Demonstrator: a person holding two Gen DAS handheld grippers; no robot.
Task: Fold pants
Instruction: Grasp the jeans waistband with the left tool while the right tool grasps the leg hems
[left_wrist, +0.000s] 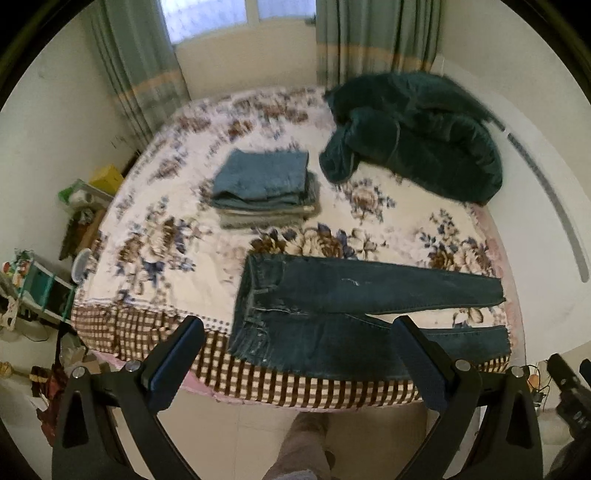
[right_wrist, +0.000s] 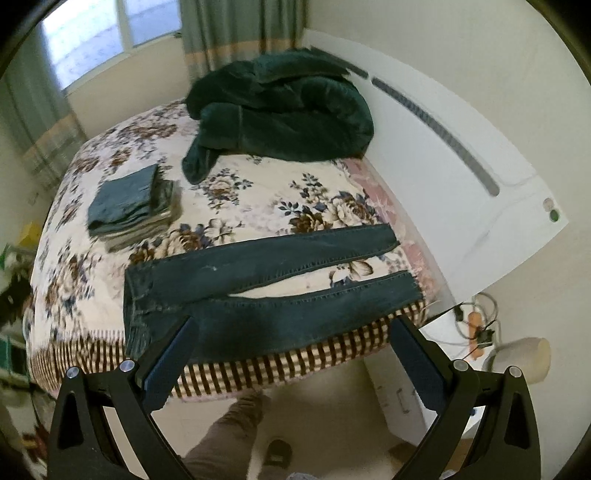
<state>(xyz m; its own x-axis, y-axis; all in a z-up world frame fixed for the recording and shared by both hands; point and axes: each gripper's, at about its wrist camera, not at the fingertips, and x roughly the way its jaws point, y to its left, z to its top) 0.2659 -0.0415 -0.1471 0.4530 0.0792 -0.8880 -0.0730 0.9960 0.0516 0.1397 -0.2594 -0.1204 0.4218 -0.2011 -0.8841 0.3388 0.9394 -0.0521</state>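
lying flat across the bed (left_wrist: 177, 295) edge, jeans (left_wrist: 332, 302) run waistband-left to cuffs-right; left gripper (left_wrist: 295, 354) nearer waistband, right gripper (right_wrist: 291, 354) nearer legs, both fingers apart, empty.

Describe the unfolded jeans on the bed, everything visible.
The jeans are dark blue denim, lying flat and unfolded along the near edge of the bed. The waistband points left, and both legs run right, slightly splayed with a gap between them. A small pale mark shows on the far thigh. The near leg reaches the checked border. Neither the left gripper nor the right gripper touches them.
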